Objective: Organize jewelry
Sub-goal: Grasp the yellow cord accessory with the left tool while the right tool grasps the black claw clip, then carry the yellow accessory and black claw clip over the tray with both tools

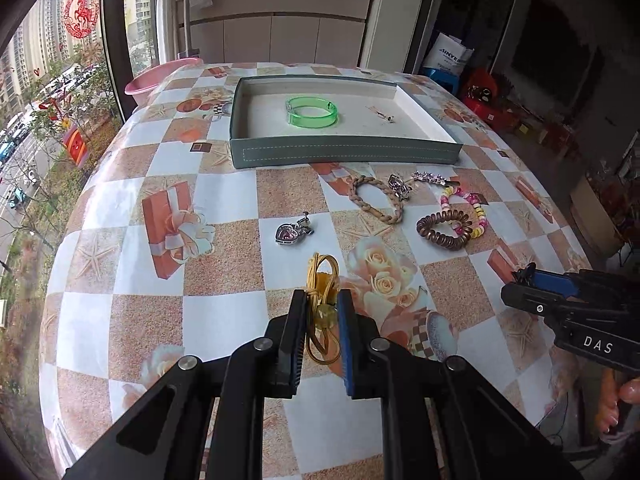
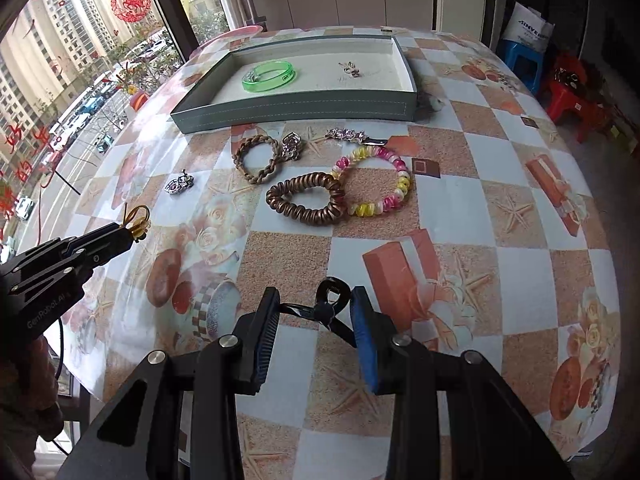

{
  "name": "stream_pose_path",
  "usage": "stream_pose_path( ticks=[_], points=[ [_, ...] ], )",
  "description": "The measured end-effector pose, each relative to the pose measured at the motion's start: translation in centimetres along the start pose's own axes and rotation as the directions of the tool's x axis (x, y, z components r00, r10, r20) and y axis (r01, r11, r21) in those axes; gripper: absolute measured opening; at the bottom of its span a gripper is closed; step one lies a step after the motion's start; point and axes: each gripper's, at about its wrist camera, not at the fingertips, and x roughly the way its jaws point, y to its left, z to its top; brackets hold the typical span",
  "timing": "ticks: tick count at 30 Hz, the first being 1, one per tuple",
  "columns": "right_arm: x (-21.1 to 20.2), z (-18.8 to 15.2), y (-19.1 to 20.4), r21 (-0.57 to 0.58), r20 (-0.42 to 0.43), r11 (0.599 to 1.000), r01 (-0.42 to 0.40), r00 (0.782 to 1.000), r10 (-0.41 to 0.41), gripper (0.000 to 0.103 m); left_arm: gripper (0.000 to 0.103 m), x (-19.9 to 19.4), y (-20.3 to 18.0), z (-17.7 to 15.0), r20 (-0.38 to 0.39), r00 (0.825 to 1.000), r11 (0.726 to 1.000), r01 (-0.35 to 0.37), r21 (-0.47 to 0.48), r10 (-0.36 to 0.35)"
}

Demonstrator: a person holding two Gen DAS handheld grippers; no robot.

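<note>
My left gripper (image 1: 322, 298) is shut on a yellow cord hair tie (image 1: 322, 276) with a clear bead, held just above the table. The right wrist view shows that same left gripper (image 2: 129, 233) at the left with the yellow loops sticking out. My right gripper (image 2: 316, 300) is shut on a small black hair clip (image 2: 330, 304), and its tip (image 1: 524, 282) shows at the right of the left wrist view. A grey tray (image 1: 344, 153) (image 2: 296, 109) at the far side holds a green bangle (image 1: 312, 111) (image 2: 270, 76) and a small silver piece (image 1: 382, 114).
In front of the tray lie a braided brown bracelet (image 2: 256, 158), a silver charm (image 2: 292, 146), a rhinestone clip (image 2: 348, 135), a brown spiral tie (image 2: 306, 198), a pink-yellow spiral tie (image 2: 376, 184) and a heart pendant (image 1: 288, 232). A pink basin (image 1: 160, 76) stands past the far left edge.
</note>
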Motion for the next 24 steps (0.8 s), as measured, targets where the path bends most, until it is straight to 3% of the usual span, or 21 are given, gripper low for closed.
stream_pose_path(
  ticks=[9, 17, 24],
  points=[
    [-3.3, 3.6, -1.3, 0.03, 0.08, 0.998, -0.046, 0.996, 0.044, 0.039, 0.028, -3.5, -0.8, 3.8, 0.072, 0.997, 1.0, 0.014, 0.002, -0.014],
    [-6.6, 9.0, -1.9, -0.009, 0.165, 0.999, -0.038, 0.986, 0.039, 0.039, 0.028, -5.7, -0.7, 9.0, 0.136, 0.989, 0.998, 0.053, -0.027, -0.049],
    [-7.4, 15.0, -2.0, -0.049, 0.221, 0.998, -0.027, 0.974, 0.037, 0.039, 0.028, -4.1, 0.2, 14.2, 0.165, 0.986, 1.0, -0.016, -0.014, 0.018]
  ],
)
